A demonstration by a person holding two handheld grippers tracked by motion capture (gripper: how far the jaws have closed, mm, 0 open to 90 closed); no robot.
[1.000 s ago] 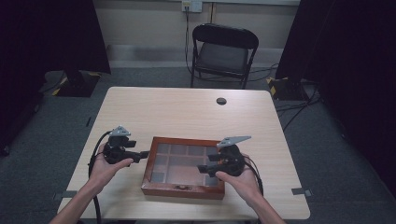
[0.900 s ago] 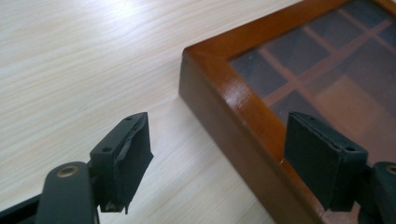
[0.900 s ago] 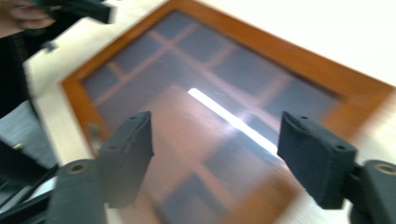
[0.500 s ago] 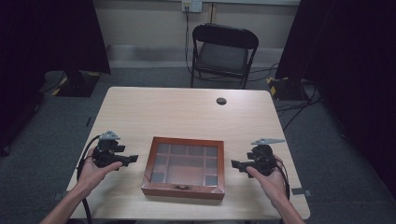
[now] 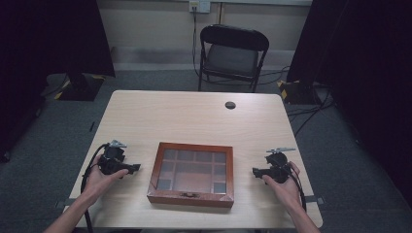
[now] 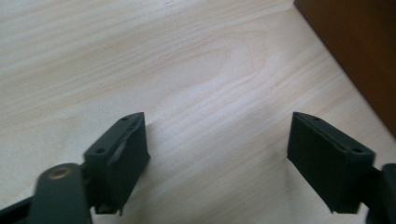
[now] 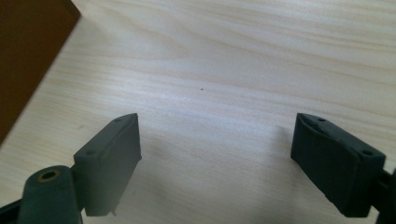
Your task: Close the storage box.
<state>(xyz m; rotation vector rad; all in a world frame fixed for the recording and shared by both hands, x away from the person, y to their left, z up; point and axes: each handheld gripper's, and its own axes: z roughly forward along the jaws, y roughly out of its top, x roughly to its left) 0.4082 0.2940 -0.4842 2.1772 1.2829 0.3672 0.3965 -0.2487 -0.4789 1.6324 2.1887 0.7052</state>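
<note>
We record a rectangular wooden box [image 5: 191, 174] lying flat near the front edge of the table [image 5: 194, 116], roughly midway between the two hands. Its frame is reddish-brown with a smooth finish, and its lid carries a glazed panel through which we see a grid of dividers forming several compartments. A small metal clasp sits at the middle of its front wall. The lid lies closed and level.

The table top is pale wood laminate with a fine, wavy grain and rounded corners. A small dark round fitting [image 5: 230, 105] is set into it near the far edge. Beyond the table stands a black folding chair [image 5: 233, 53] on grey carpet.

The left gripper [image 5: 131, 168] rests on the table to the left of the box, apart from it, its jaws spread wide with nothing between them; in the left gripper view the jaw pads [image 6: 122, 161] are matte black blocks with bare wood between, and the box's brown wall shows at the upper right. The right gripper [image 5: 255, 171] lies to the right of the box, likewise apart from it, its jaws spread wide and empty, pointing toward the box.
</note>
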